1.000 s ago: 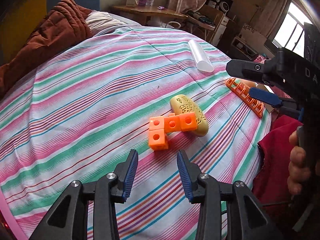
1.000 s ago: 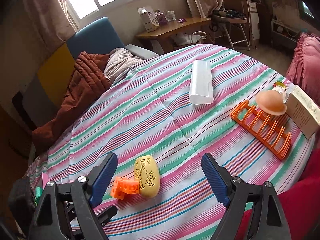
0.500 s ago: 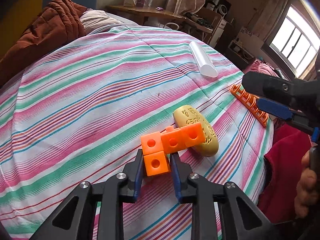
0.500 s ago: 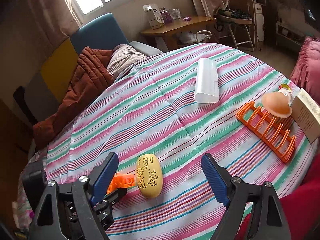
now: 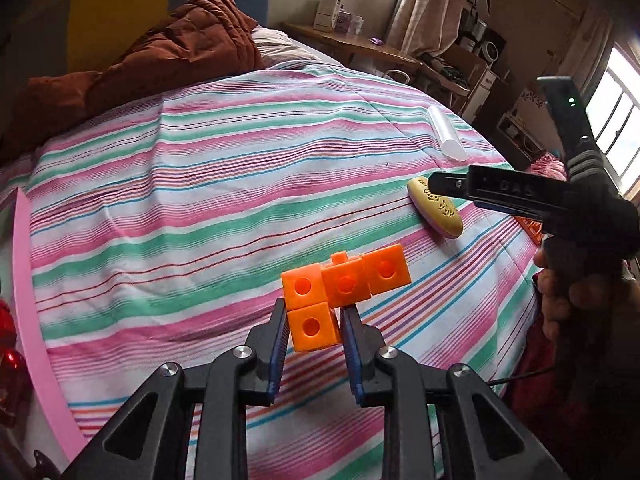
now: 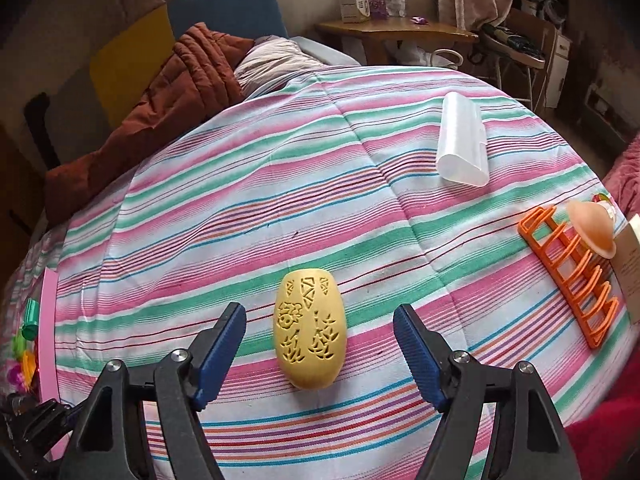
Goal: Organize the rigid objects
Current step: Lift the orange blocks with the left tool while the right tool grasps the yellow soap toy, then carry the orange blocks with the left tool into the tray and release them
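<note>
An orange piece of joined cubes hangs just above the striped bedspread. My left gripper is shut on its lowest cube. A yellow oval case with cut-out patterns lies flat on the spread. My right gripper straddles it with the jaws closing; both blue pads stand clear of its sides. From the left wrist, the yellow case lies to the right, partly under a finger of the right gripper, which a hand holds.
A clear plastic tube box lies further back. At the right edge are an orange rack, a peach dome and a cardboard box. A brown quilt is heaped at the back left. A pink rim borders the left.
The left gripper closed on the orange cube piece and carried it left, away from the yellow case. The right gripper came down over the yellow case with its jaws narrowing.
</note>
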`<state>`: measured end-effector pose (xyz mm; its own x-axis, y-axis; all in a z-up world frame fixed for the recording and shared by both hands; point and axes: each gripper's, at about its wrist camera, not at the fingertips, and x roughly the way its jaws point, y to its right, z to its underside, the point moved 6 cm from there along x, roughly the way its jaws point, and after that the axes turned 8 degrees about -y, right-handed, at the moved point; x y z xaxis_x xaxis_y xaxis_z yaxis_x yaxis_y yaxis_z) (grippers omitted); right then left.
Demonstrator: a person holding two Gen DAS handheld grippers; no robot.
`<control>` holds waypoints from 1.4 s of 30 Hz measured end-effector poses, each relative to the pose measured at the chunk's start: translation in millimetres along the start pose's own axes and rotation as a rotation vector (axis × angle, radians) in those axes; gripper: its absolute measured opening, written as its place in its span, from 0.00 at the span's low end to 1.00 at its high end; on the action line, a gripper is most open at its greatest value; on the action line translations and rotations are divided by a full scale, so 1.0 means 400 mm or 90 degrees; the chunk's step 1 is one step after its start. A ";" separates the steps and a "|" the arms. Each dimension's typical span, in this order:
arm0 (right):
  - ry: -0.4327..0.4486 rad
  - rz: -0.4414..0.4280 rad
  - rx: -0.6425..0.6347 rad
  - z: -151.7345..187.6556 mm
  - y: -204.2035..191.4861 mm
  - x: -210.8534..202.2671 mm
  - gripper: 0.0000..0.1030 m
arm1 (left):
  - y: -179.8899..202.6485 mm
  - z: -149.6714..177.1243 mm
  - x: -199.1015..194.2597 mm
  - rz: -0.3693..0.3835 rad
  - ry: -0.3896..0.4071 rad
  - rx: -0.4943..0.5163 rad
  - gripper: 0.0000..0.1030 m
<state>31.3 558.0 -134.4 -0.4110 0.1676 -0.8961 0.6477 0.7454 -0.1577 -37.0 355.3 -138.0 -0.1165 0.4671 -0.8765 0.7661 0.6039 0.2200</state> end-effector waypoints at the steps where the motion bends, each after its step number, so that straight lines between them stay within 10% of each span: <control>1: -0.002 0.003 -0.009 0.001 -0.007 0.009 0.75 | -0.008 0.006 -0.014 -0.001 0.004 -0.006 0.24; 11: -0.026 0.080 -0.086 0.004 -0.041 0.087 0.68 | -0.113 0.043 -0.182 -0.039 0.072 -0.077 0.24; 14: -0.026 0.086 -0.105 0.005 -0.050 0.081 0.44 | -0.189 0.062 -0.248 -0.058 0.097 -0.128 0.24; 21: -0.040 0.085 -0.132 0.012 -0.068 0.083 0.43 | -0.429 0.150 -0.387 -0.140 0.142 -0.266 0.24; 42: -0.032 0.100 -0.155 0.019 -0.078 0.084 0.43 | -0.591 0.144 -0.260 -0.199 0.045 -0.350 0.27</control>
<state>2.2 535.3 -162.8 -0.2820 0.2649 -0.9221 0.5247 0.8472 0.0829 -169.8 126.9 -123.6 -0.3381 0.2449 -0.9087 0.2549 0.9533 0.1621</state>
